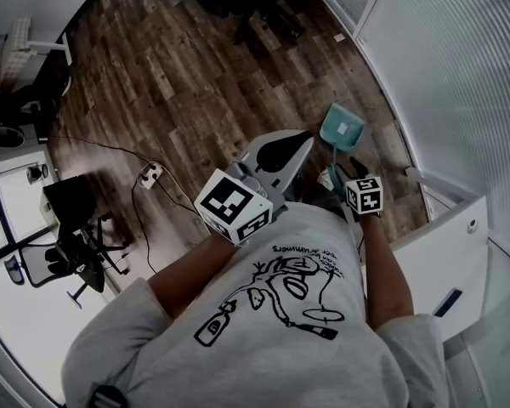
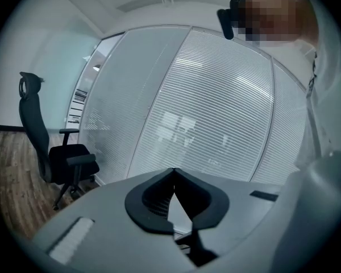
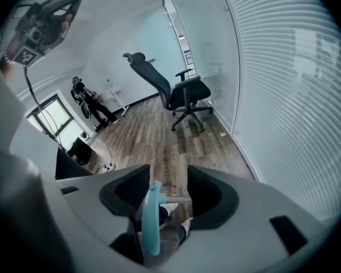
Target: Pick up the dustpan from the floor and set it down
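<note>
Dustpan [image 1: 342,128] rests on the floor [image 1: 170,83] at the far right, near the glass wall [image 1: 446,75]. My right gripper [image 3: 169,191] gapes wide, its teal handle [image 3: 150,223] loose between the jaws. My left gripper [image 2: 173,178] is closed and empty.

No print reads with certainty.

- Light grey T-shirt [image 1: 263,330]: one line of black lettering [image 1: 310,260] above a black line drawing, seen upside down from the head view and too small to make out.
- Just beyond the shirt's far edge: a white cube [image 1: 232,206] on the left gripper [image 2: 173,175] and a white cube [image 1: 364,195] on the right gripper [image 3: 167,193], each with black square marker patterns and no letters.
- Teal plastic dustpan [image 1: 331,119] farther from the shirt: a pale rectangular label [image 1: 348,129], its print not resolvable.
</note>
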Action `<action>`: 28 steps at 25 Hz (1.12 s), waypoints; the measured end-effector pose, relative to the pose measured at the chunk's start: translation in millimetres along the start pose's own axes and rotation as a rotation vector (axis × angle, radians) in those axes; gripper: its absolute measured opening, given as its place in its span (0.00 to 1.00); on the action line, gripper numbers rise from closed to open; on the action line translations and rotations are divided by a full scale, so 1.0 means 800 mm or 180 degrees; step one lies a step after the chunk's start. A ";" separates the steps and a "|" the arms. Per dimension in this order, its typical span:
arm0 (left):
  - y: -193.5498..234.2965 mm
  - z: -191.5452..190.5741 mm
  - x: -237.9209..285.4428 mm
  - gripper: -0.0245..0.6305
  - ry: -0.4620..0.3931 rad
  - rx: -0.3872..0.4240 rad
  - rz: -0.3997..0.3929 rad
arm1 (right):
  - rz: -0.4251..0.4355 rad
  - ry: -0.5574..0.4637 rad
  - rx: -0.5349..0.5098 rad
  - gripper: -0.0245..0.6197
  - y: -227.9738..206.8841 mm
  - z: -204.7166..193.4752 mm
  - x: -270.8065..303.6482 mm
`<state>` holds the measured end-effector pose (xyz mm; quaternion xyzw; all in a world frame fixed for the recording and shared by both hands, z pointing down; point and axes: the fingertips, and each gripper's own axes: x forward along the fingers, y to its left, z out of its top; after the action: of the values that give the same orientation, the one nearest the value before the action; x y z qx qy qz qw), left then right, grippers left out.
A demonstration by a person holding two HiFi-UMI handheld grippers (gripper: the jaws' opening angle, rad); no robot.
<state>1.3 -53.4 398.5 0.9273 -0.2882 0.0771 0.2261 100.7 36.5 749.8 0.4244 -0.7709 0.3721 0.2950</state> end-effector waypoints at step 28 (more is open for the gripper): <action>-0.007 0.063 0.017 0.04 -0.0197 0.0210 -0.0145 | -0.0463 -0.1363 -0.0337 0.15 0.025 0.284 -0.244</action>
<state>16.4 -79.4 355.0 0.9425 -0.2711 0.0526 0.1881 142.3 -58.8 468.0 0.5321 -0.8017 0.2104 0.1726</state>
